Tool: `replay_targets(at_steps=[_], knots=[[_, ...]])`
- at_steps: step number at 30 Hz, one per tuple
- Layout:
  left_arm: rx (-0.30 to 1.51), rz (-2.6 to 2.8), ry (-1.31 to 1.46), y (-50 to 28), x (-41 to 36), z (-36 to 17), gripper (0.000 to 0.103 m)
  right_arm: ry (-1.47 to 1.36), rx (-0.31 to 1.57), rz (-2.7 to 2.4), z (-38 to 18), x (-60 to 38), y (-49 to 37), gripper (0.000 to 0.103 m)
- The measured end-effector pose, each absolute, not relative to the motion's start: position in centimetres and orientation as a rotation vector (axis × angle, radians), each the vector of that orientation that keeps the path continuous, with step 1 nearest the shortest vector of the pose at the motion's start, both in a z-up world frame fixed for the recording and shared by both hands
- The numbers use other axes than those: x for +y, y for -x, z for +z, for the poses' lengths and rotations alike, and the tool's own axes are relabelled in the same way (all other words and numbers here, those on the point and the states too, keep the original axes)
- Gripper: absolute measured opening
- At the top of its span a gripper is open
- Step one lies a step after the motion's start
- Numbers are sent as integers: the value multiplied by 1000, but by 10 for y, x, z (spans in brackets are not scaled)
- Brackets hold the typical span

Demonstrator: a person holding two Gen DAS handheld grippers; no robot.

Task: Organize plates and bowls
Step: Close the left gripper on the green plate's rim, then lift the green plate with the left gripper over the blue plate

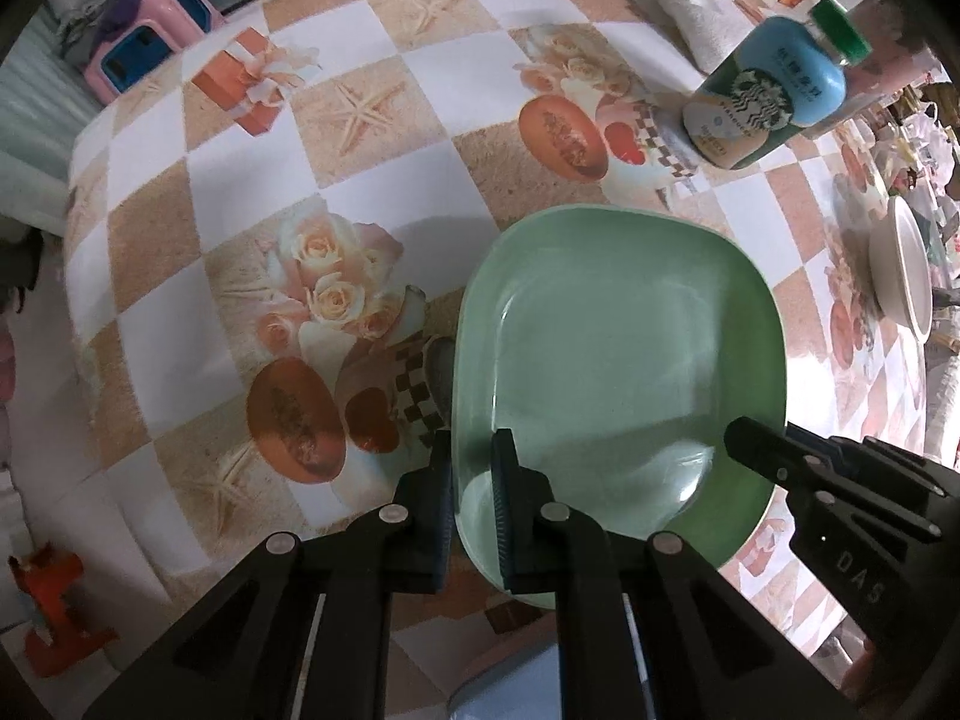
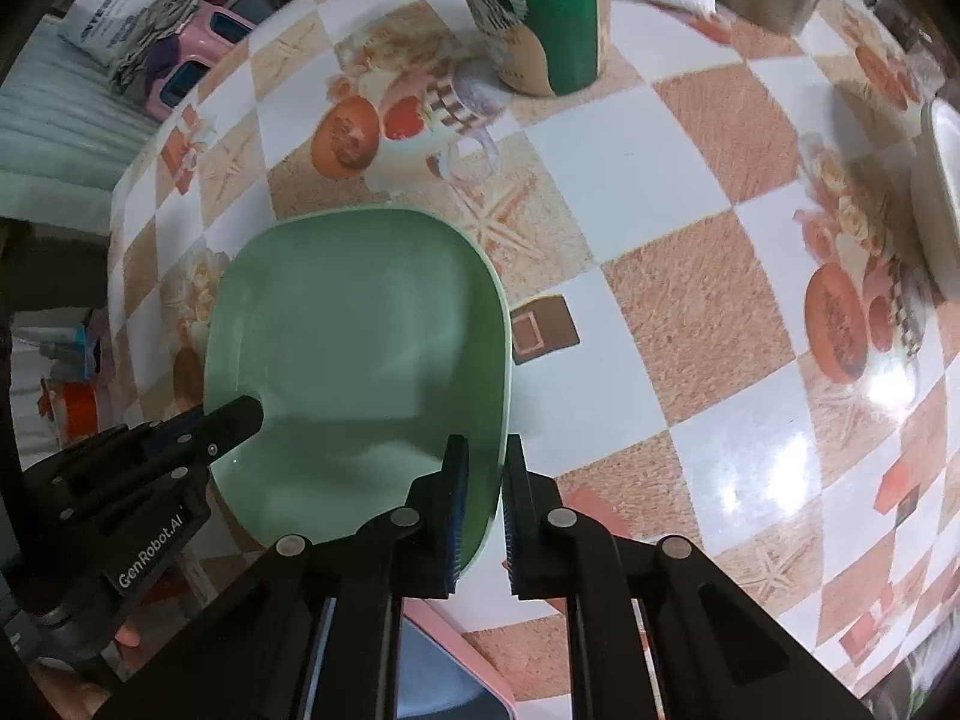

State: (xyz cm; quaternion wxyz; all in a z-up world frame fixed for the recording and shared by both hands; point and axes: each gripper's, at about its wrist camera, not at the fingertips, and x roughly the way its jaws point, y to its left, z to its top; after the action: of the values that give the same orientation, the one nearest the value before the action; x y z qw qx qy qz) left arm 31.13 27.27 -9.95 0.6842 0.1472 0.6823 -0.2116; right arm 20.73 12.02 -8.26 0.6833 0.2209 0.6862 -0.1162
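A pale green square plate (image 1: 618, 354) lies on the patterned tablecloth near the table's front edge. My left gripper (image 1: 474, 480) is shut on its left rim, one pad outside and one inside. The same green plate (image 2: 354, 348) fills the right wrist view, where my right gripper (image 2: 486, 480) is shut on its right rim. Each gripper also shows in the other's view: the right gripper (image 1: 756, 441) at the plate's right side, the left gripper (image 2: 240, 414) at its left side. Both point straight down.
A blue and green Starbucks bottle (image 1: 774, 102) stands behind the plate. A white bowl (image 1: 906, 267) sits at the table's right side, also seen as a white bowl (image 2: 942, 180). A folded white towel (image 1: 690, 6) lies at the back. A pink stool (image 1: 150, 36) stands beyond the table.
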Motion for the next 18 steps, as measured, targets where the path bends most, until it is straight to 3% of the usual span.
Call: replay_targets(at_steps=[18], knots=[[1479, -292, -170, -228, 310, -15, 13, -280, 1518, -114, 1, 140, -168, 12]])
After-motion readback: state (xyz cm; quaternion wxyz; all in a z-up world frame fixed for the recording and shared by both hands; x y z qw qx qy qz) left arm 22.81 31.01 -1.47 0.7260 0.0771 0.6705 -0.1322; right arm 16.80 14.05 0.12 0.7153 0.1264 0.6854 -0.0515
